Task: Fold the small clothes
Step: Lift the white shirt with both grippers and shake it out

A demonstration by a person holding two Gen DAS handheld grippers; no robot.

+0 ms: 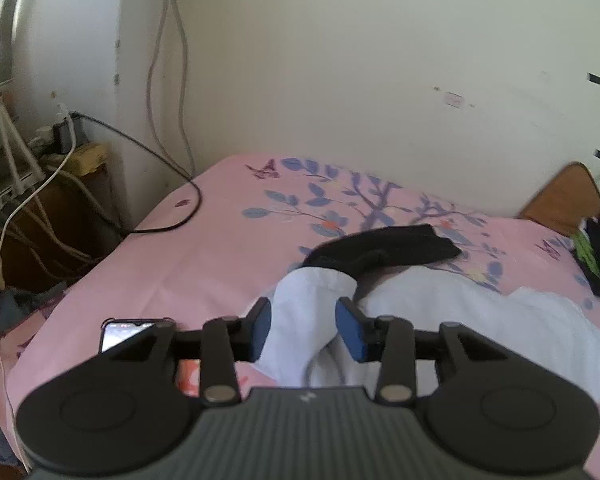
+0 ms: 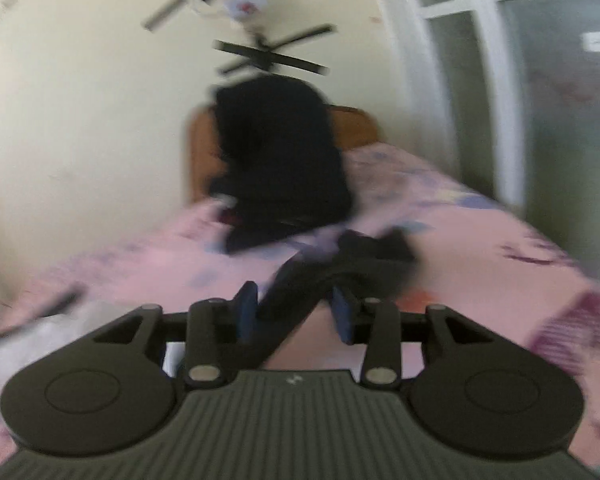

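Your left claw [image 1: 304, 328] stood partly open around white cloth [image 1: 300, 320] on the pink bed [image 1: 204, 256]; whether your right claw [image 2: 296, 312] gripped the dark garment [image 2: 300, 288] I cannot tell.

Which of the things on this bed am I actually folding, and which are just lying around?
Job:
- white garment, between the left gripper's pads
- black garment, which the right gripper is over

Lying about:
- phone on the pink bedsheet
- black cable at the bed corner
- dark pile by the headboard
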